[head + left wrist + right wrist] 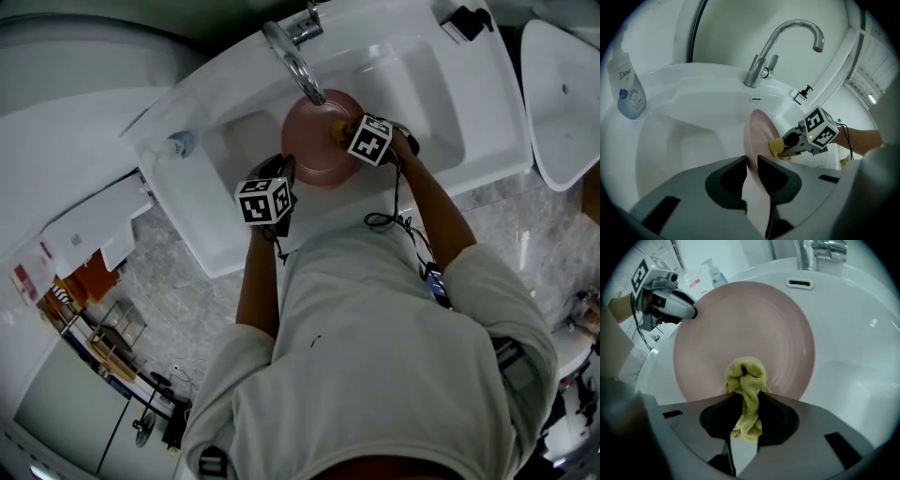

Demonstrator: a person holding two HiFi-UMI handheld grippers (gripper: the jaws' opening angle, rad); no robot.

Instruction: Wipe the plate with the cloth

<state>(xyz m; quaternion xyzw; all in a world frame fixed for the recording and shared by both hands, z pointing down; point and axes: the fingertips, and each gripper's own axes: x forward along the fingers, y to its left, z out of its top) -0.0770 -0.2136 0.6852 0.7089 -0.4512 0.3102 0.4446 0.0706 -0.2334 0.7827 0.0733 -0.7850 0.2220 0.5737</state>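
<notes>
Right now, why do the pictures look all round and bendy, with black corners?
Wide-angle lenses: the left gripper view has black corners and bows the white ceramic sink; the right gripper view bulges the round pink plate; the head view curves everything near its edges.

Plain pale-pink plate [745, 324]. Mustard-yellow cloth [746, 373], terry texture. White sink [427, 89], shiny chrome tap [787, 37]. White soap bottle [627, 89] w/ blue label. The left gripper [751, 161] & right gripper [745, 399] are grey w/ dark jaw insets; cubes [264, 200] carry blk-&-wht square markers. Grey marbled floor [525, 234].
</notes>
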